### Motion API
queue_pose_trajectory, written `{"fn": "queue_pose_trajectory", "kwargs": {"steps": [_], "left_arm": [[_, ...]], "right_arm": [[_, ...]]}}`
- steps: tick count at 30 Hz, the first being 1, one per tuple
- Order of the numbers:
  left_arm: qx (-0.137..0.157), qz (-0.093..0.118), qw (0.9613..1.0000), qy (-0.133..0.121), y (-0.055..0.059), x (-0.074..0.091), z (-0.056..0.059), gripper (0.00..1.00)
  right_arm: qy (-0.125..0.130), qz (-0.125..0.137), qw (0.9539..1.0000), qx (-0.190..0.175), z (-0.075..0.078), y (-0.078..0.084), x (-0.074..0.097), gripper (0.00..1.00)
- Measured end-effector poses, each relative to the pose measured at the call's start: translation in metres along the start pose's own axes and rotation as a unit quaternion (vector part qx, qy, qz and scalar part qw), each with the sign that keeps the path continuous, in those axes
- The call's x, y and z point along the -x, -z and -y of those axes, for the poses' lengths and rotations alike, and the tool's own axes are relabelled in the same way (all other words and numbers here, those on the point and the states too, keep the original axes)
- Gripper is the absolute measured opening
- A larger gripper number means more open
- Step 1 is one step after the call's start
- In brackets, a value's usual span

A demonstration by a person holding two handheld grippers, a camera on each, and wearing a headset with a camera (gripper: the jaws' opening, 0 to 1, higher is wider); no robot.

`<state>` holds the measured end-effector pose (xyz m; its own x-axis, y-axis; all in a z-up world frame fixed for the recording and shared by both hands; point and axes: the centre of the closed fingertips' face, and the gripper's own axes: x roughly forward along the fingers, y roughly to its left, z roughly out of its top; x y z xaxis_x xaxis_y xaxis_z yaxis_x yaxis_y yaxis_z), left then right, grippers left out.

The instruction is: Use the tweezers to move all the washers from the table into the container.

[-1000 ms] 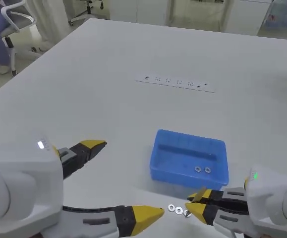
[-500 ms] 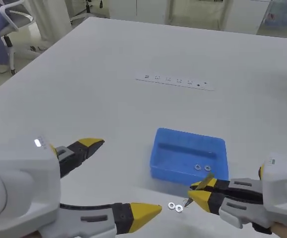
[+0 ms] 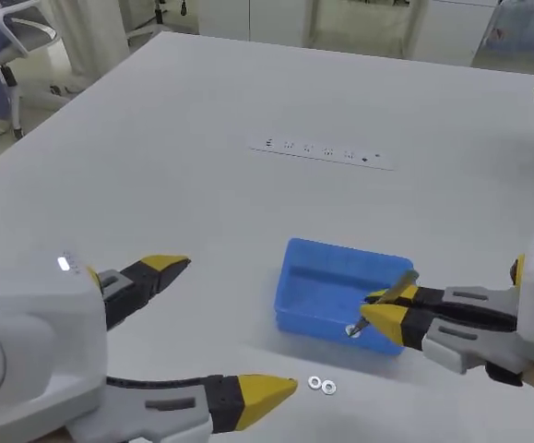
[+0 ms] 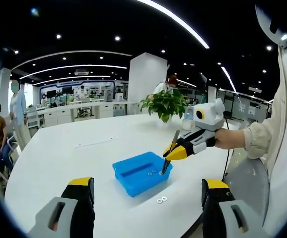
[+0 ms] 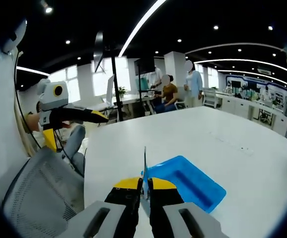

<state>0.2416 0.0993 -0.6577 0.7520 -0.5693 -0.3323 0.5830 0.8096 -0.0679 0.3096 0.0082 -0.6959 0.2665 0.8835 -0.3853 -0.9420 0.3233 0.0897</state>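
A blue container (image 3: 340,251) stands on the white table near its front edge. My right gripper (image 3: 382,309) is shut on metal tweezers (image 3: 391,293), whose tips hold a small washer (image 3: 353,330) over the container's near wall. Two washers (image 3: 322,384) lie on the table just in front of the container. My left gripper (image 3: 239,325) hangs open at the lower left, with nothing between its jaws. In the left gripper view the tweezers (image 4: 170,148) point down into the container (image 4: 133,179). In the right gripper view the tweezers (image 5: 145,171) stick up between the shut jaws.
A flush power strip (image 3: 322,152) is set into the table (image 3: 202,120) beyond the container. An office chair (image 3: 8,28) stands past the table's far left corner. A potted plant (image 4: 165,104) and several people are in the background.
My right gripper rose from the washers on the table and moved up to the container, carrying one washer in the tweezers. Two washers stayed on the table. The left gripper kept still.
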Motion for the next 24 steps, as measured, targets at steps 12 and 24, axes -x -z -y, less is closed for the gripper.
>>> {"fn": "queue_pose_trajectory", "kwargs": {"steps": [12, 24], "left_arm": [[0.003, 0.0, 1.0, -0.008, 0.001, 0.004, -0.002, 0.91], [0.007, -0.002, 0.9999, -0.015, 0.002, 0.006, -0.006, 0.91]], "right_arm": [[0.035, -0.001, 0.9988, -0.033, 0.046, -0.002, -0.022, 0.02], [0.047, -0.035, 0.9952, -0.079, 0.067, 0.021, -0.045, 0.02]]}}
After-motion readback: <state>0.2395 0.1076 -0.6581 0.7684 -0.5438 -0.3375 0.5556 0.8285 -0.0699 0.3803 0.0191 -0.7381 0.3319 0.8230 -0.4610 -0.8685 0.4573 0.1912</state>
